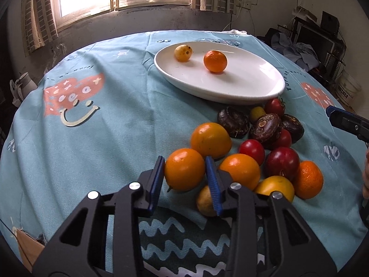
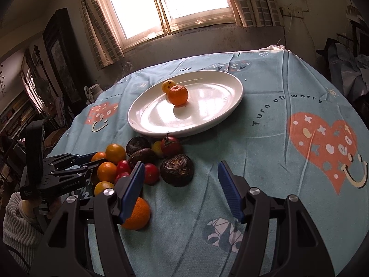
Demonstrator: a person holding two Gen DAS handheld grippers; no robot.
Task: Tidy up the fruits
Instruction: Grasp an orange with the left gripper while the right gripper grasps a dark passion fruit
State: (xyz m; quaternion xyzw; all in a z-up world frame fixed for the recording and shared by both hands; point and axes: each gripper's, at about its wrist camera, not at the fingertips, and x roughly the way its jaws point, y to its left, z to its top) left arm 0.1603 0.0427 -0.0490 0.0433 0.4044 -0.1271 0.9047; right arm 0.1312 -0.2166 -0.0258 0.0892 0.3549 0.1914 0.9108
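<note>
With its fingers closed on an orange fruit [image 1: 184, 169] at the near-left edge of the fruit pile [image 1: 256, 152], the left gripper [image 1: 187, 180] holds its load on the worktop [image 1: 103, 138], plate [image 1: 272, 90] lying straight ahead past the pile. Right gripper [image 2: 182, 184] hangs open, empty, over bare cloth right of the pile. Left is clearly nearer; plate already carries an orange [image 1: 215, 61] and a yellow fruit [image 1: 183, 52].

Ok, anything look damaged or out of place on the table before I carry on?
Only minor things. The yellow fruit on the plate has dark spots on its skin, like blemishes. The cloth is creased beside the plate. The rest of the fruit sits in a loose pile on the cloth; nothing is spilled.
</note>
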